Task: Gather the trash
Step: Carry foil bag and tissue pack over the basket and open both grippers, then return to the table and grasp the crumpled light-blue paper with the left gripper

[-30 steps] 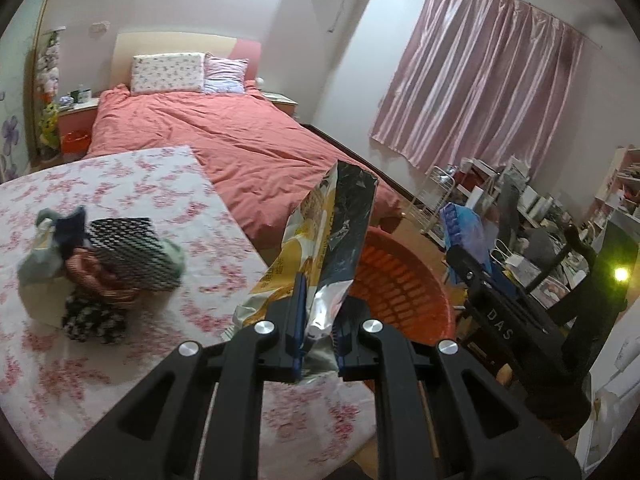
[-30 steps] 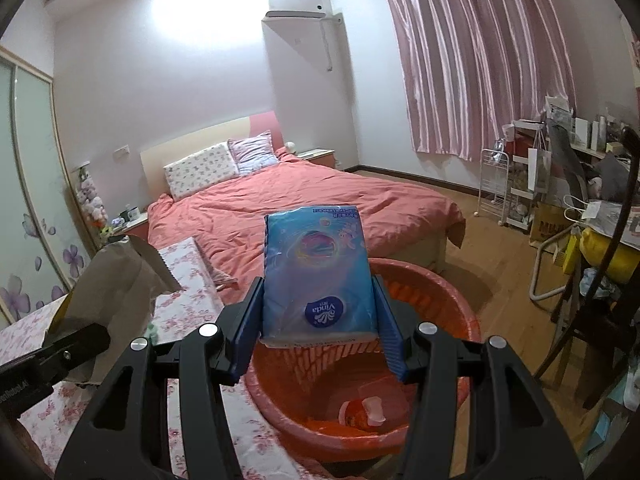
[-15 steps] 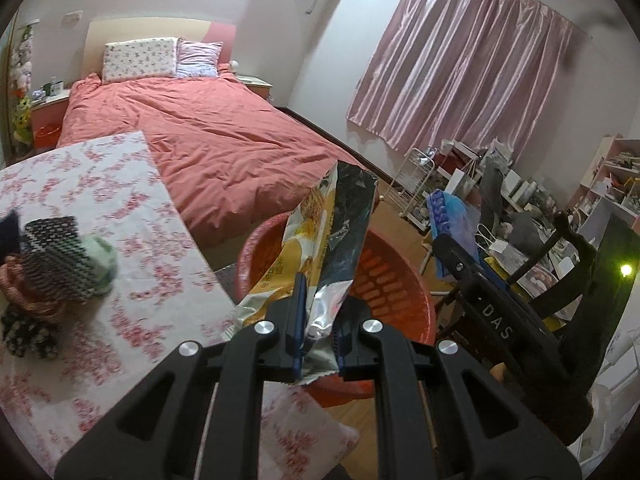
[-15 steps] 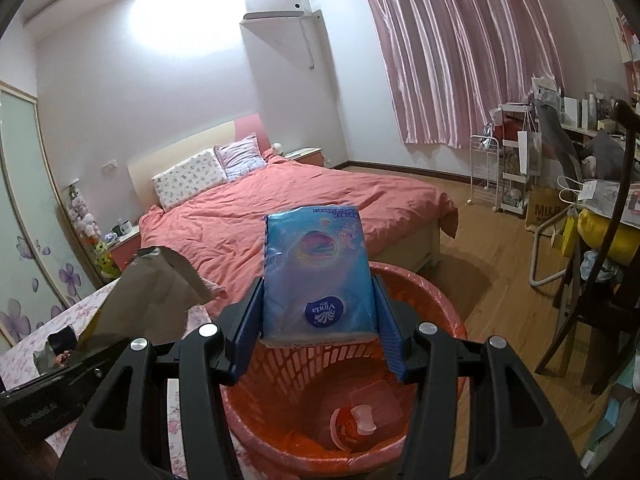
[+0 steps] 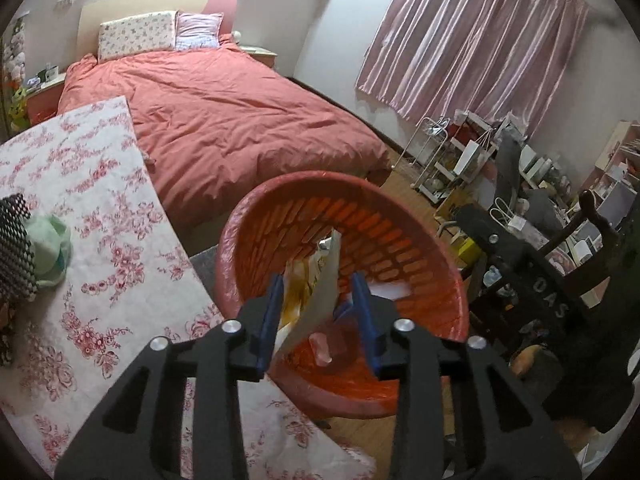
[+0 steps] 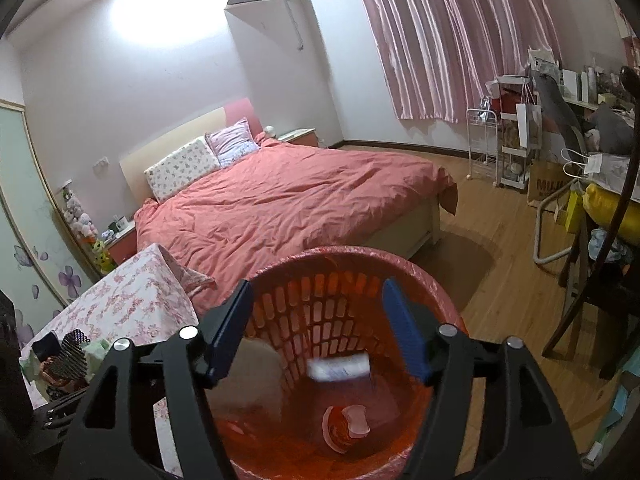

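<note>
Bedroom clutter is sitting behind a floral-clothed table [image 5: 100, 216] on my left, and I am hanging both tools over the red basket [image 5: 448, 276] beside it so whatever I let go lands inside. My left gripper [image 5: 318, 316] is opening its jaws, and the snack bag [image 5: 316, 292], no longer pinched, is tipping between them into the basket. My right gripper [image 6: 320, 332] is opening too with nothing between its jaws, the tissue pack [image 6: 340, 366] blurring as it is dropping into the basket.

basket [image 6: 448, 312] right of table [image 6: 132, 300], bed [image 6: 288, 200] behind (pillows [image 6: 180, 168] on it)
</note>
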`<state>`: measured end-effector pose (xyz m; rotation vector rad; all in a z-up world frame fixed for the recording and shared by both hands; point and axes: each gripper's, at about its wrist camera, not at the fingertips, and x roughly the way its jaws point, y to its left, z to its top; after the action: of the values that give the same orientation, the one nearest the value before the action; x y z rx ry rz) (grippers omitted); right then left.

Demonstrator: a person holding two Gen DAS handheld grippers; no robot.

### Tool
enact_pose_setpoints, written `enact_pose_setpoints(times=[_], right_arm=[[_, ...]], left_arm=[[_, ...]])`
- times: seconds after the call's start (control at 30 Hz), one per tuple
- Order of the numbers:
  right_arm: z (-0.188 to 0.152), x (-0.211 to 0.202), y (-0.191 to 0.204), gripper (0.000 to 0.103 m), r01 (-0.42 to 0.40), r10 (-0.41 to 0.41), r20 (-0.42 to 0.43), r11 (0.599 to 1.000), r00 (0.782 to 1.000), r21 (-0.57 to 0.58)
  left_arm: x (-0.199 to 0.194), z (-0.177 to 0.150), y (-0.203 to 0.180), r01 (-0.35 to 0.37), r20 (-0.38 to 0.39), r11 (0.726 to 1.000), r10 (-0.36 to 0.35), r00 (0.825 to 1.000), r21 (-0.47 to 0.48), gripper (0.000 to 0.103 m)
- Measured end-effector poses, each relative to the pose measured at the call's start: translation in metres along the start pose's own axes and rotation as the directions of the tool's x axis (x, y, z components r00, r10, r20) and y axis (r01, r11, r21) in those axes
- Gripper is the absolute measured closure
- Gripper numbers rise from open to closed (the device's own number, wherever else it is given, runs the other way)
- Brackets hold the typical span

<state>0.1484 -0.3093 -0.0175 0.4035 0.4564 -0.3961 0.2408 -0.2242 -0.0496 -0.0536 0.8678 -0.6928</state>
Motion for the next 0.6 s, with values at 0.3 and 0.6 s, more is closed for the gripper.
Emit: enact_pose_setpoints(times=[0.3,0.6], right_arm=[[0.001,-0.006,0.008,0.035,0.016,-0.017,-0.010,0.999,1.000,-0.034],[-0.003,-0.014,0.041,0.035,-0.032,0.030,-0.024,0.995,0.999,-0.099]], left_arm=[[-0.020,-0.009,0.020,-0.082,0.021,0.997,0.082,0.996,0.006,0.054],[-0.074,-0.025,0.056,-0.199,0.074,0.980,0.200,0.977,-0.022,0.048]])
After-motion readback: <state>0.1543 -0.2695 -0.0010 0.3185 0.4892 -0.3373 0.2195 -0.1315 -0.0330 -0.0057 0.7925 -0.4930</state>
